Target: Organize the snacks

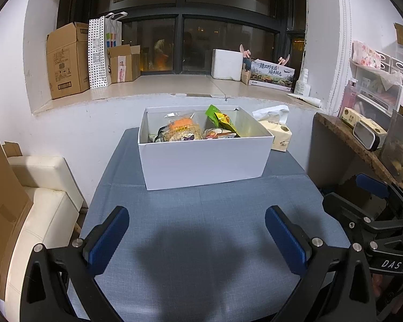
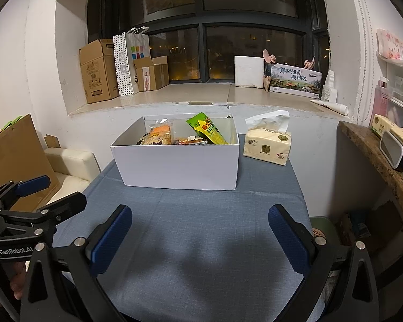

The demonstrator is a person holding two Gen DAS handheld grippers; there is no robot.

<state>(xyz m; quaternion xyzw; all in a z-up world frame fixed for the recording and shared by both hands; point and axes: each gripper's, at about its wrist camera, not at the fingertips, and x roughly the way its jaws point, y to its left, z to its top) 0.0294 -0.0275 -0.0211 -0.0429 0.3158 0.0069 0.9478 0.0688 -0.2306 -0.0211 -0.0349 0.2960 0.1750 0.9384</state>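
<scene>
A white open box (image 1: 204, 161) stands at the far end of the blue-clothed table (image 1: 201, 241); it also shows in the right wrist view (image 2: 180, 166). Inside lie several snack packs: a clear orange-labelled bag (image 1: 184, 128) (image 2: 159, 135) and a green and yellow packet (image 1: 223, 120) (image 2: 208, 128) leaning upright. My left gripper (image 1: 197, 237) is open and empty above the near table, well short of the box. My right gripper (image 2: 200, 237) is open and empty beside it; it shows at the right edge of the left wrist view (image 1: 376, 209).
A yellow tissue pack (image 2: 268, 145) stands right of the box. A cream seat (image 1: 40, 201) and cardboard (image 1: 2, 201) are left of the table, a brown shelf (image 2: 376, 155) with small items right. Boxes and a bag (image 1: 104, 51) line the window sill behind.
</scene>
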